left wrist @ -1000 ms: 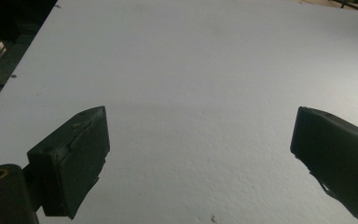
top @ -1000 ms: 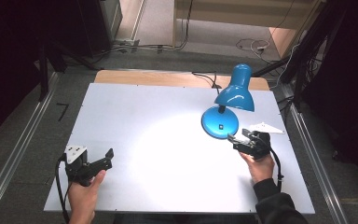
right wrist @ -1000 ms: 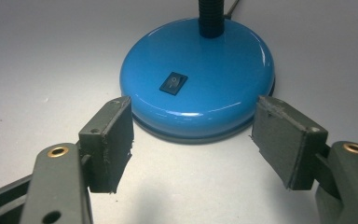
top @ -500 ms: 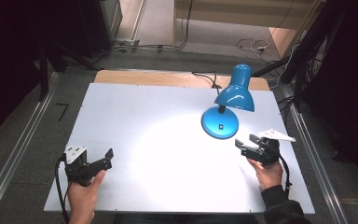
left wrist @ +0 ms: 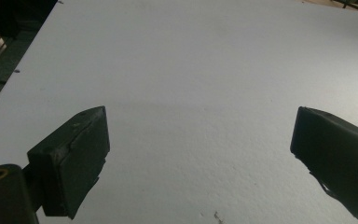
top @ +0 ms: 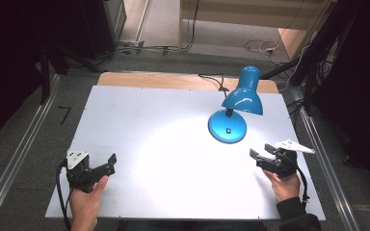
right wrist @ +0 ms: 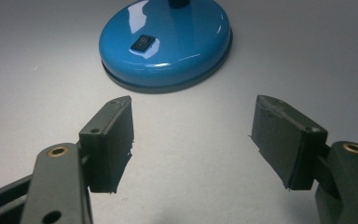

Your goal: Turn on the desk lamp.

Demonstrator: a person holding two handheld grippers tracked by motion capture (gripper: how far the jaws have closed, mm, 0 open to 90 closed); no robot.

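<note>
Near the right edge of the white surface (top: 173, 144), my right gripper (top: 261, 160) has backed away from the glossy blue desk lamp (top: 233, 113), fingers spread, empty; switching looks done.

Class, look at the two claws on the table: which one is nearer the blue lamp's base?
The right claw, just below-right of the lamp base. The left claw sits far across the white table.
</note>
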